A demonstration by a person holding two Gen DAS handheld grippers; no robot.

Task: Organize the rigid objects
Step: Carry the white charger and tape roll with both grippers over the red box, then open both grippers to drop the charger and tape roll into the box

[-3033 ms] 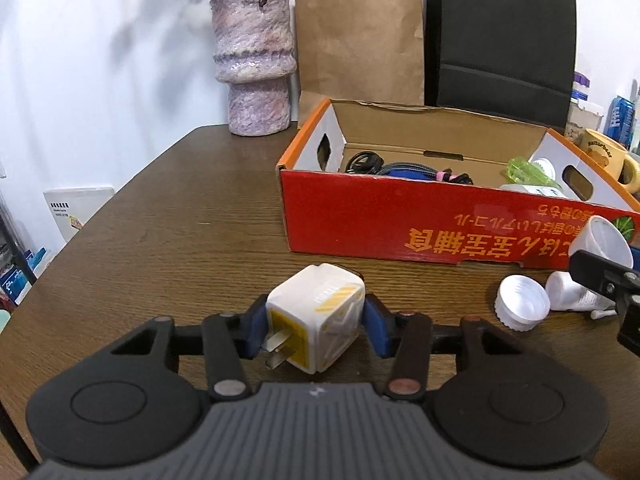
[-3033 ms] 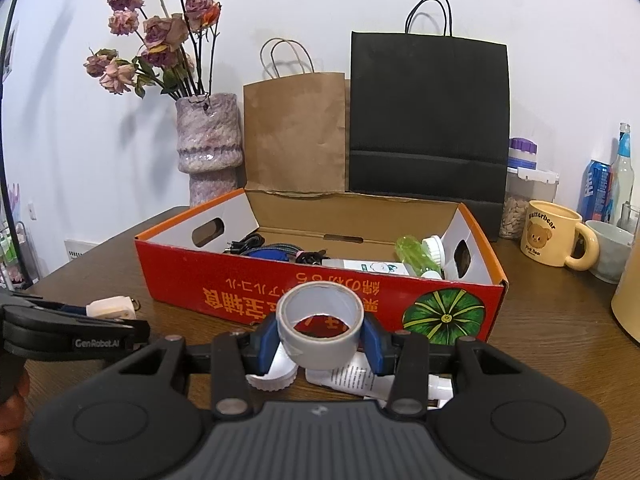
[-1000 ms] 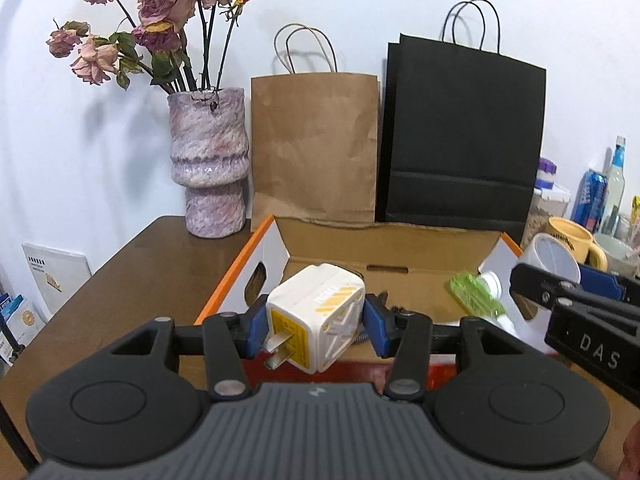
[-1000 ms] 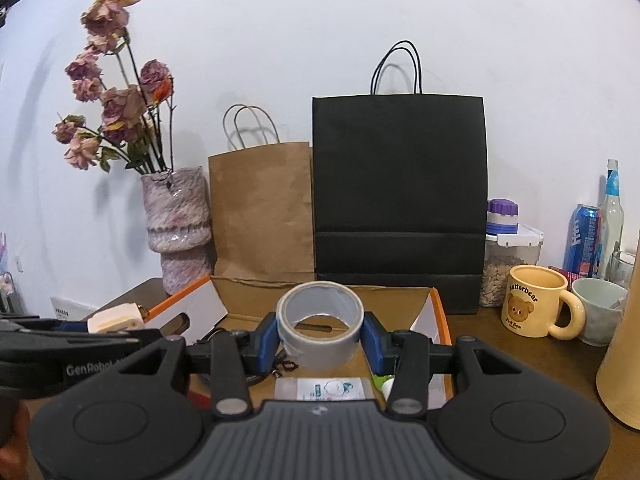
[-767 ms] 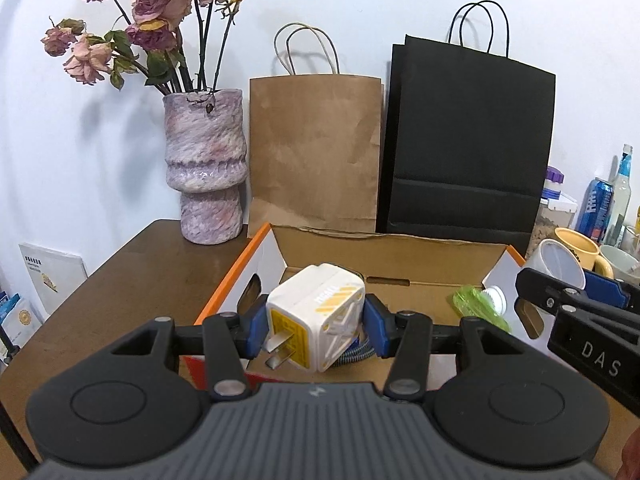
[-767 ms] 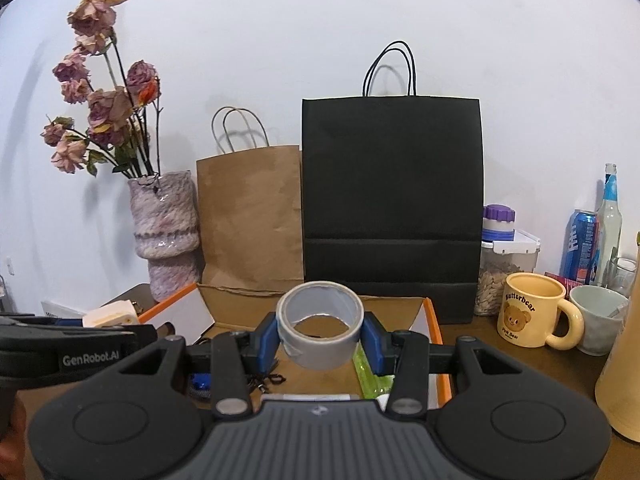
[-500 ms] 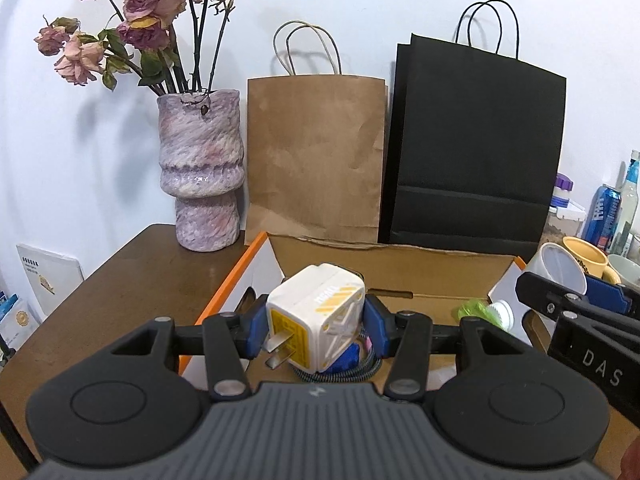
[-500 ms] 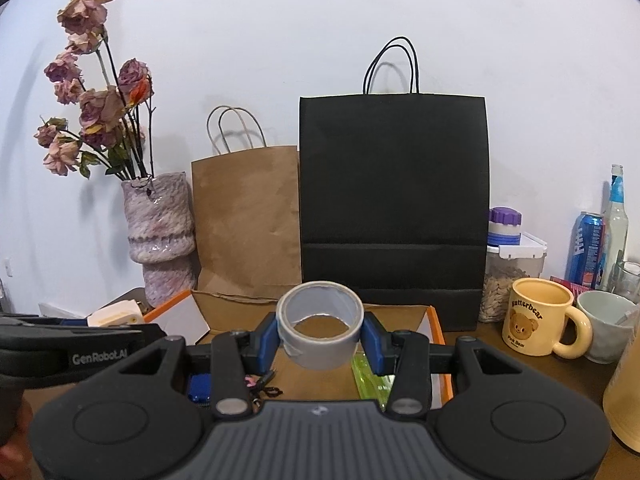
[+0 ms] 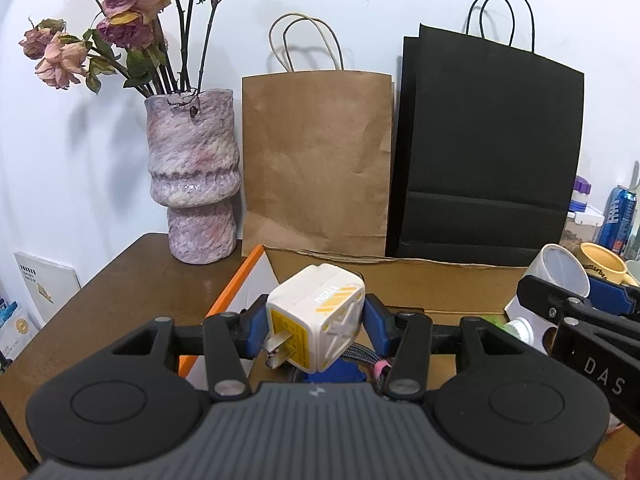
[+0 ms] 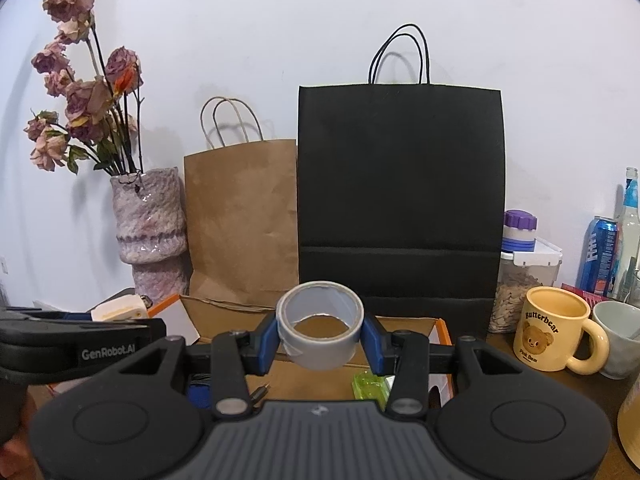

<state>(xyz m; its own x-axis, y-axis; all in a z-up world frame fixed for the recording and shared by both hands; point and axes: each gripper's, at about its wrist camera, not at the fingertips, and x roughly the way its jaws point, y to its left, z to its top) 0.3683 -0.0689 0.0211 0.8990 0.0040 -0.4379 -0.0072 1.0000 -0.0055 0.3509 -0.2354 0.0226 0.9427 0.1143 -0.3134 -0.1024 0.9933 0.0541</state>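
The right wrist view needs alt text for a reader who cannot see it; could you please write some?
The right gripper clamps a roll of grey tape above an open cardboard box. Behind stand a brown paper bag, a black paper bag and a vase of dried roses; a yellow bear mug sits right.

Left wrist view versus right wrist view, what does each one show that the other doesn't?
Only the left wrist view shows the white charger plug's prongs and yellow face, clamped in the left gripper, plus a blue item and braided cable in the box below. Only the right wrist view shows the whole yellow bear mug, the seed jar, and the tape roll's hollow centre in the right gripper. Both show the vase of dried roses, the brown bag, the black bag and the cardboard box.
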